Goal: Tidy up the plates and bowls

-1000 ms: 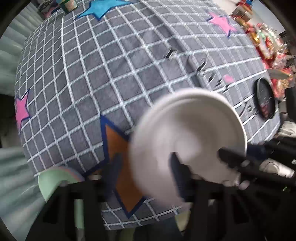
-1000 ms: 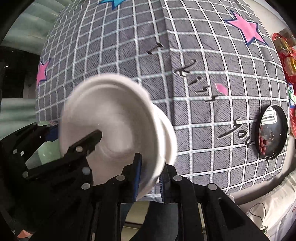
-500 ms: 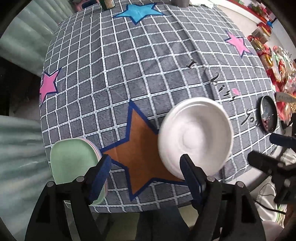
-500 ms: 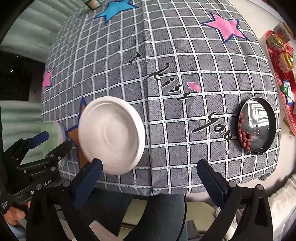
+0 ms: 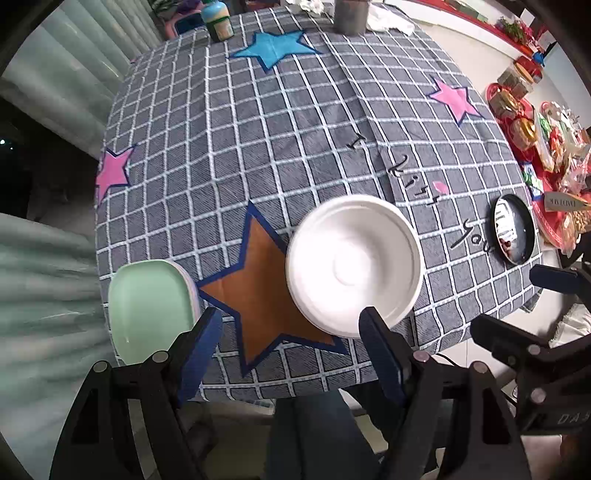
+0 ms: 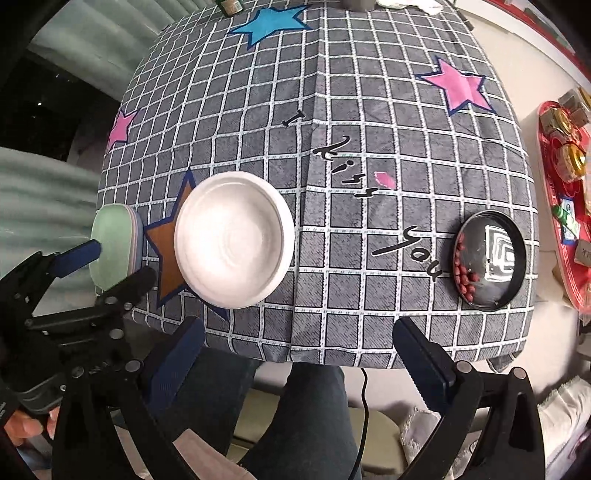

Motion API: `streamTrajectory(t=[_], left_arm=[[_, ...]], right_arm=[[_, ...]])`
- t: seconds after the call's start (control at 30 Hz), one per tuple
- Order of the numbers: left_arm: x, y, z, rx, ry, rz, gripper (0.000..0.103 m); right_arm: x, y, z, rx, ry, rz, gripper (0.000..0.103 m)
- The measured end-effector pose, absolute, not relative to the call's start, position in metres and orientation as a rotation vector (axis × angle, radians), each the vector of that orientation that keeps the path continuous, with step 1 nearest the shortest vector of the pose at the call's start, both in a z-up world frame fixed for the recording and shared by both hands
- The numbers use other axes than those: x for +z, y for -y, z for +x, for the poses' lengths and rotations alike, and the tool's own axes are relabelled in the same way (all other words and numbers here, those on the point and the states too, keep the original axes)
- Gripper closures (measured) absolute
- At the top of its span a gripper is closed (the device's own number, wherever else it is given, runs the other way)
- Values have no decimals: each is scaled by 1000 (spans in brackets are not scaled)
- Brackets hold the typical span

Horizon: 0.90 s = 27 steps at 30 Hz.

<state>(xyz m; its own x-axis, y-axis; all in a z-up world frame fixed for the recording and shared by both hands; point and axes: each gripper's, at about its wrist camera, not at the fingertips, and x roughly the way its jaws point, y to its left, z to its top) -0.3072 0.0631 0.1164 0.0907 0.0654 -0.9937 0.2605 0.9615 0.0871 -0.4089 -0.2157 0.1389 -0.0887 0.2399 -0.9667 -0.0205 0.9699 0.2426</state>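
Nearest the right wrist camera, the right gripper (image 6: 301,354) is hanging with its two blue-padded fingers spread wide apart, nothing between them, over the person's trouser-clad legs (image 6: 303,417) at the near table edge. In the left wrist view, the left gripper (image 5: 291,338) is likewise standing with its jaws parted and gripping nothing; its fingers are framing the near edge of the cloth.

Just beyond the fingers, a stack of white bowls (image 5: 354,266) is sitting upright on the grey checked tablecloth (image 5: 258,129), its left rim overlapping a point of the brown star (image 5: 258,295) printed there. Both grippers are clear of it. Left of that star, at the table's near left corner, a stack of pastel plates (image 5: 147,306) is lying with a mint green one on top, partly overhanging the edge.

To the right, well apart from the bowls, a black round dish (image 6: 489,258) is holding small red pieces along its left side, beside the lettering on the cloth.

Farther back, pink and blue stars are dotting the cloth, and at the far edge a grey cup (image 5: 349,14) and a green-lidded jar (image 5: 218,22) are standing. Off to the right, a red tray (image 6: 565,184) is carrying packaged items.
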Motion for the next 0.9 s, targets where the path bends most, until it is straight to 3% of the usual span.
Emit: streamTrajectory(t=[0.9], left_arm=[[106, -99, -291, -305, -1416, 339, 23]], right_arm=[[138, 185, -423, 31, -1605, 252, 0]])
